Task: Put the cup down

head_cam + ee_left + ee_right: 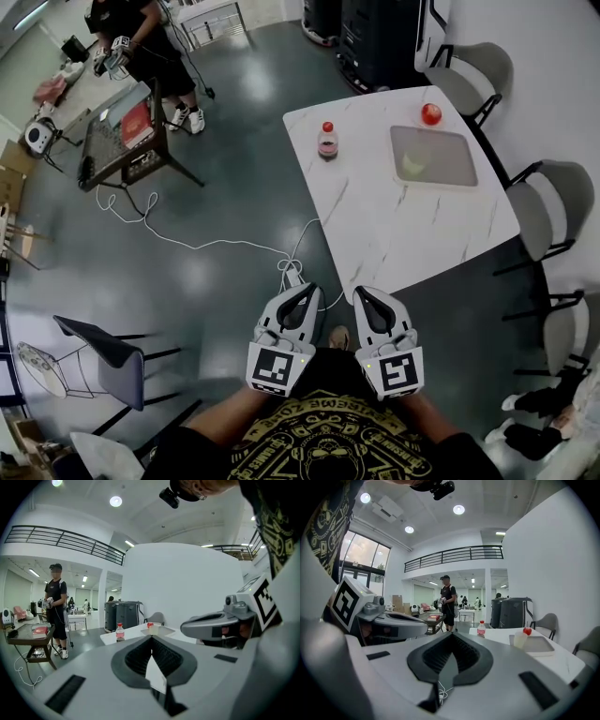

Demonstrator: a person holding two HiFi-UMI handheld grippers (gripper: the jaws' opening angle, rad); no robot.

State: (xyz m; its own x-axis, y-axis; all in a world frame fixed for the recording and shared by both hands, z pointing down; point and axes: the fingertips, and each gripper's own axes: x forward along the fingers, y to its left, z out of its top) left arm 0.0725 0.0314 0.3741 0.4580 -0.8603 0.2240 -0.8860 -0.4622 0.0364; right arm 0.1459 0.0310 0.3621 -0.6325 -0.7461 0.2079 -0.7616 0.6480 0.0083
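Cup [415,161] on tray [452,175], nowhere nr fingers [298,302]

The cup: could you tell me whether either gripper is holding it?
No, the cup stands on the tray, apart from the left gripper and right gripper.

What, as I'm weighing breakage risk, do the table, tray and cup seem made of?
Table: smooth white top with grey veins, so marble or a marble-look laminate. Tray: flat matte grey, probably plastic. Cup: pale and slightly see-through, likely thin plastic, though too small to be sure.
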